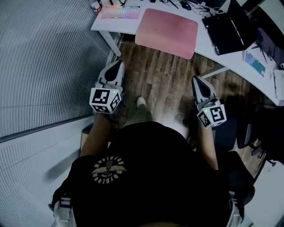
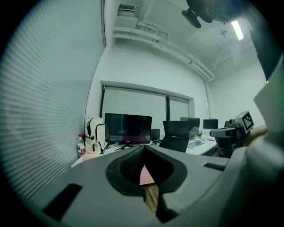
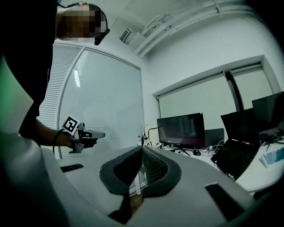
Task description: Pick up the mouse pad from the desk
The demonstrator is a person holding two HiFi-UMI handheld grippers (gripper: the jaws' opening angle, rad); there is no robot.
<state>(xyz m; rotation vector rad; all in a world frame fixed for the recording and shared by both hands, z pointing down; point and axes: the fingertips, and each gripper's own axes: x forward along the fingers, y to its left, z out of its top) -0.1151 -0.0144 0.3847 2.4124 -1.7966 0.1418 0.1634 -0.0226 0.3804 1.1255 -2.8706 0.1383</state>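
Observation:
A pink mouse pad (image 1: 167, 32) lies on the white desk (image 1: 202, 42), its near edge overhanging the desk's front. A pink sliver of the mouse pad (image 2: 145, 176) shows through the left gripper's jaw gap. My left gripper (image 1: 118, 66) is shut and empty, held over the wooden floor short of the desk, left of the pad. My right gripper (image 1: 196, 80) is also shut and empty, over the floor below the pad's right corner. Both point toward the desk. In each gripper view the other gripper shows off to the side.
A lit keyboard (image 1: 120, 13) sits left of the pad, an open black laptop (image 1: 228, 29) to its right. Monitors (image 2: 128, 128) and a white backpack (image 2: 94, 135) stand at the desk's back. A blind-covered wall (image 1: 40, 57) runs along the left. A dark office chair (image 1: 248, 133) stands at the right.

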